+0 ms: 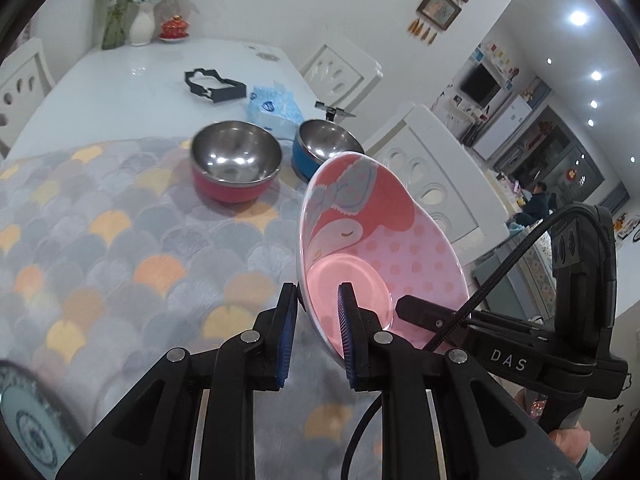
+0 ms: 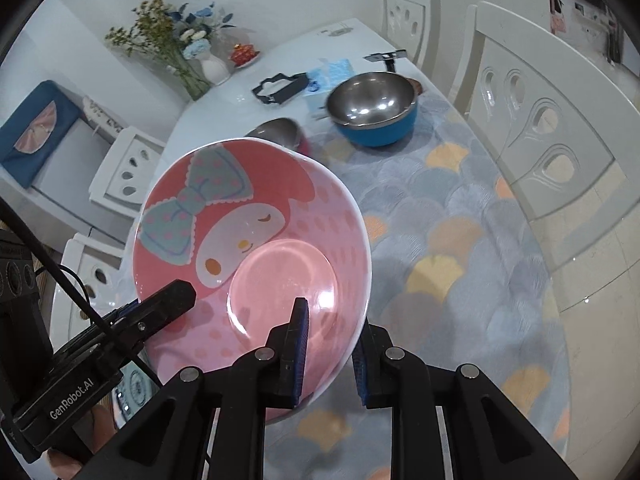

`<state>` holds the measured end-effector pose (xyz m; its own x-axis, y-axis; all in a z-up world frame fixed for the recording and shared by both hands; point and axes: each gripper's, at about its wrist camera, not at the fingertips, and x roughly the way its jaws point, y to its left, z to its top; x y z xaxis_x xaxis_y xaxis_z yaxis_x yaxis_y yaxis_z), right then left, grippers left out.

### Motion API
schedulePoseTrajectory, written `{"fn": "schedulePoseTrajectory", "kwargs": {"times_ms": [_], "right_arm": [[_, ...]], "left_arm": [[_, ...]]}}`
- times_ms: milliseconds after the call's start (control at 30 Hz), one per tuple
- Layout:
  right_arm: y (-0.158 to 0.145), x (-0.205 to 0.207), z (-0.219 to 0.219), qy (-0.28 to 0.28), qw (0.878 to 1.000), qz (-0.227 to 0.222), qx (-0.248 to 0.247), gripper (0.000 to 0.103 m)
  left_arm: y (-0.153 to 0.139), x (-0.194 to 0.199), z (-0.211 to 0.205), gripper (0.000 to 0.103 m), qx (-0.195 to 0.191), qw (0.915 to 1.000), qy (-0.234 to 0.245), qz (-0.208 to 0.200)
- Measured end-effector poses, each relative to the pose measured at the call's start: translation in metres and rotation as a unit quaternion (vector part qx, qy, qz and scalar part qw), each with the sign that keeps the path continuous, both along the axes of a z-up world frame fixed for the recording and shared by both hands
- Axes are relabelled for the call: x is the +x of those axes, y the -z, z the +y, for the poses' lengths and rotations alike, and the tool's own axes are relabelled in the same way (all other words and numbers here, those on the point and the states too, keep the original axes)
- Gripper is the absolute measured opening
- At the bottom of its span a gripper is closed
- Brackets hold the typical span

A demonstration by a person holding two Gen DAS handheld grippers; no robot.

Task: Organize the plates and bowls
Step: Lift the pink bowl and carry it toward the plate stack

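Observation:
A deep pink plate (image 1: 380, 240) with a cartoon face and a grey bow hangs tilted above the scale-patterned cloth. My left gripper (image 1: 318, 292) is shut on its near rim, one pad inside and one under. My right gripper (image 2: 332, 320) is shut on the rim of the same pink plate (image 2: 248, 216) from the other side. Each gripper shows in the other's view: right gripper (image 1: 408, 306), left gripper (image 2: 176, 292). A red steel bowl (image 1: 236, 168) and a blue steel bowl (image 1: 320, 148) stand on the cloth beyond. A blue-patterned plate (image 1: 28, 428) lies at the near left.
A tissue pack (image 1: 276, 106), a black frame (image 1: 214, 88) and a small phone stand (image 1: 332, 110) lie on the white table behind the bowls. Flower vases (image 1: 142, 26) stand at the far end. White chairs (image 2: 540, 128) line the table's sides.

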<state>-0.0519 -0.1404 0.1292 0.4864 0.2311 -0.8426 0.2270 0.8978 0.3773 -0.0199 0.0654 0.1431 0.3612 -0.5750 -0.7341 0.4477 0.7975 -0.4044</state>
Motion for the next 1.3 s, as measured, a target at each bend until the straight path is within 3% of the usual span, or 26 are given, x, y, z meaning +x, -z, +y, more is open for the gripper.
{"fn": "schedulePoseTrajectory", "kwargs": {"times_ms": [267,533,967,1300], "right_arm": [[-0.015,-0.037,0.058,-0.012,1.000,-0.015,-0.012,0.020],[-0.008,-0.066,0.101,-0.025,0.999,-0.018,-0.019,0.021],[0.031,-0.072,0.123,-0.038,0.999,0.022,-0.021,0.021],[0.054,-0.045,0.117,-0.040,0.997,0.048,-0.036,0.023]], "left_arm": [[-0.006,-0.033,0.052,0.016,-0.013,0.9997,-0.017,-0.007],[0.005,-0.058,0.086,0.016,-0.014,0.9994,-0.029,-0.011],[0.047,-0.074,0.107,0.016,-0.007,0.9991,-0.037,0.020],[0.073,-0.052,0.095,0.018,0.001,0.9987,-0.030,0.042]]}}
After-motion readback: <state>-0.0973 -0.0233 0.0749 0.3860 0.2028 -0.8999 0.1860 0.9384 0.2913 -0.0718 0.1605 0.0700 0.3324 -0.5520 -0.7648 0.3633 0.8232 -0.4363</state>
